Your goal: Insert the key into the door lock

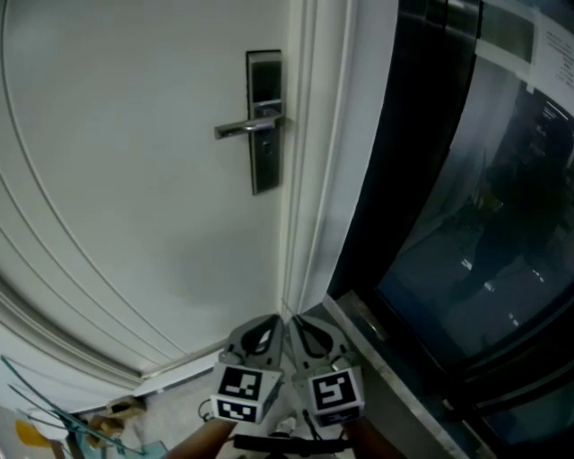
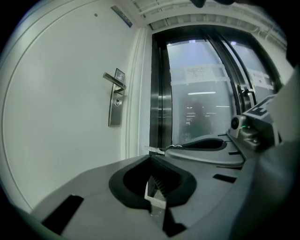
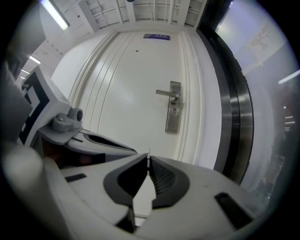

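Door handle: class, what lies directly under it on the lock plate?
Under the door handle, a small round keyhole shows on the metal lock plate. The lock's inside is hidden behind the plate.

a white panelled door [image 1: 134, 179] sits in a white moulded frame [image 1: 314, 179]. to its right runs a dark glass wall [image 1: 466, 233] with a paper notice [image 2: 197, 72] on it. a strip light [image 3: 55, 14] glows on the slatted ceiling [image 3: 140, 7]. clutter [image 1: 54, 426] lies on the pale floor [image 1: 170, 408].

Our left gripper [image 1: 273, 320] and right gripper [image 1: 299, 320]: grey shells, black ribbed jaw pads, each topped by a white cube bearing black square markers.
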Tool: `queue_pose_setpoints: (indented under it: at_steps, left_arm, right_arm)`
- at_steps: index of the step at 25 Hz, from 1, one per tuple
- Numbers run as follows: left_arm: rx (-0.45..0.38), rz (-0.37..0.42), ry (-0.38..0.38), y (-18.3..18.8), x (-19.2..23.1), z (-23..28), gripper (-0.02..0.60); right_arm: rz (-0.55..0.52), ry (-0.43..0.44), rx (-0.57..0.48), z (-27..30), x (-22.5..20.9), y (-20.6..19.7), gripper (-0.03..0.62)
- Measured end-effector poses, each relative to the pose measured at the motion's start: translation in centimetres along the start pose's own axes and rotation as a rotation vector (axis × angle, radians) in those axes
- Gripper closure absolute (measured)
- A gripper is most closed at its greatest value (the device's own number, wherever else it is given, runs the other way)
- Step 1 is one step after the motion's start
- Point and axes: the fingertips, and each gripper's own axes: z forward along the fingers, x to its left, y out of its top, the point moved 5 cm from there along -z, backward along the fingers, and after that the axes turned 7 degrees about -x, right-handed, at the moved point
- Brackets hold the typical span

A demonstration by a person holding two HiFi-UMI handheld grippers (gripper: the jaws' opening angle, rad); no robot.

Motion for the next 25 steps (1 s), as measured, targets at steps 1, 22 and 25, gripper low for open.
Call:
queue_pose_setpoints:
  at_steps: [1,22,25]
  left_arm:
    - [-0.002,0.002,0.007,0.1,-0.1,0.4,0.571]
    - [-0.072,0.045,0.049,4.5,3.9,5.6,0.571]
    - [-0.082,0.043,0.038,5.3,5.3,6.8,0.570]
  right_arm:
    - [-0.015,0.010,-0.003,0.1,-0.4,0.0,0.574]
    - [-0.461,0.069,-0.094,7.3,-4.8,4.7,0.573]
    - [-0.504,0.074,-0.072,9.1,-5.1,5.3,0.574]
